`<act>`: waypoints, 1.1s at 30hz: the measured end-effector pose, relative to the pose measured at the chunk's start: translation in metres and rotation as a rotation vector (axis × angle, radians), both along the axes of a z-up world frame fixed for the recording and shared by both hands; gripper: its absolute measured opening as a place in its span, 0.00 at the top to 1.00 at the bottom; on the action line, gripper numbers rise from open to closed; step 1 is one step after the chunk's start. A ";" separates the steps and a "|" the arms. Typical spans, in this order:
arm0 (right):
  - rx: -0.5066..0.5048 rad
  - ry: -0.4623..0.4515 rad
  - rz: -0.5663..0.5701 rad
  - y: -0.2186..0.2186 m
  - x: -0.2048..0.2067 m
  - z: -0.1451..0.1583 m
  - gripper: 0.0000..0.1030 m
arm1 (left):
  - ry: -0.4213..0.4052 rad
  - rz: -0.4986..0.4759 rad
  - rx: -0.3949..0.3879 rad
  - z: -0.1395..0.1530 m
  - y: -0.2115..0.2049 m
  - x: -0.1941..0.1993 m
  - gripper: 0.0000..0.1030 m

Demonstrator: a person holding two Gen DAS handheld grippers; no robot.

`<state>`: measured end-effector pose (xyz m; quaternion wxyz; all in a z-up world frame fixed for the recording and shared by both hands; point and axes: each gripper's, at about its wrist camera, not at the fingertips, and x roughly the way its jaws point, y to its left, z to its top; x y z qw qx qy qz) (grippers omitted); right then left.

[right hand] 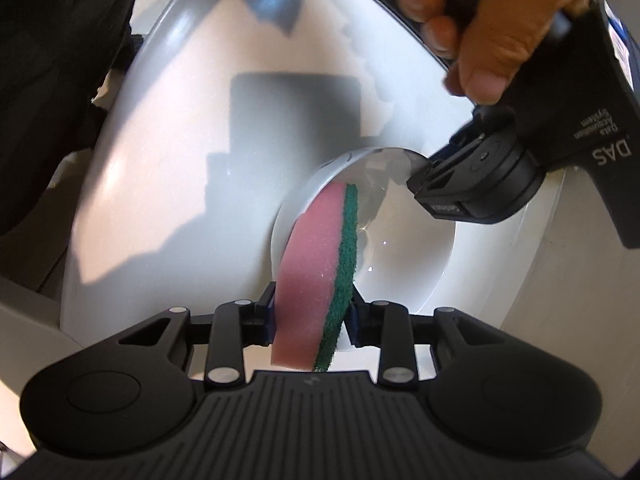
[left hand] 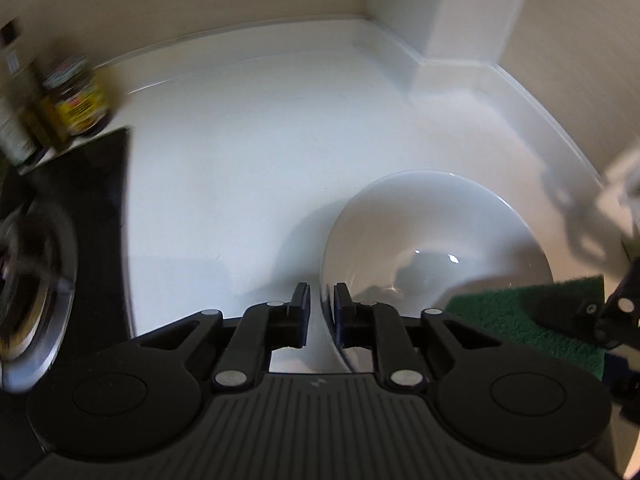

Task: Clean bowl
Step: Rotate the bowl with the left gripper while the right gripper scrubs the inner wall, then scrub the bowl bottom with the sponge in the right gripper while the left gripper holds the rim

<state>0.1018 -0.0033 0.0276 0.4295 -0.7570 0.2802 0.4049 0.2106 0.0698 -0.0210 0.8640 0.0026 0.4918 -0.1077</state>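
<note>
Bowl (left hand: pixel 436 240), white and glossy, is held tilted above a white counter (left hand: pixel 248 152), its rim pinched between the narrowly set jaws of the left gripper (left hand: pixel 322 300). In the right wrist view the right gripper (right hand: pixel 312 312) is seen with its jaws closed on a sponge (right hand: pixel 316 264), pink foam with a green scouring layer, whose far end is pressed into the base of the bowl's inside.

Several risks are judged from this. The rim is thin and smooth, and only a small part of it is gripped, so the bowl could be levered out of the jaws if the sponge is pushed hard. The sponge is bent along its length, so it could fold or be squeezed out sideways, and the hard jaws could then be struck against the glaze. A dropped bowl could be chipped on the counter.

Much is hard to make out. Whether any dirt, water or soap is on the bowl cannot be told; only bright highlights and shadows are seen on it. The bowl's underside is hidden. In the left wrist view the sponge is cut off at the right edge. Farther back, on the left, blurred jars (left hand: pixel 78 96) and a dark stovetop (left hand: pixel 100 208) with a round metal object (left hand: pixel 36 280) are seen, too smeared to identify. A hand (right hand: pixel 496 20) on the left gripper is seen at the top of the right view.
</note>
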 end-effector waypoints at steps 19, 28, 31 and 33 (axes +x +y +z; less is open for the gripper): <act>-0.025 0.008 0.006 -0.010 0.002 -0.024 0.73 | -0.003 -0.133 0.037 0.000 -0.002 -0.001 0.86; -0.030 -0.001 0.016 -0.010 0.000 -0.020 0.73 | -0.020 -0.094 0.039 0.000 -0.006 -0.014 0.85; -0.033 0.001 0.019 -0.012 0.003 -0.018 0.73 | -0.022 -0.087 0.037 0.000 -0.005 -0.014 0.85; -0.032 0.004 0.020 -0.011 0.005 -0.016 0.73 | -0.021 -0.083 0.039 0.001 -0.005 -0.014 0.85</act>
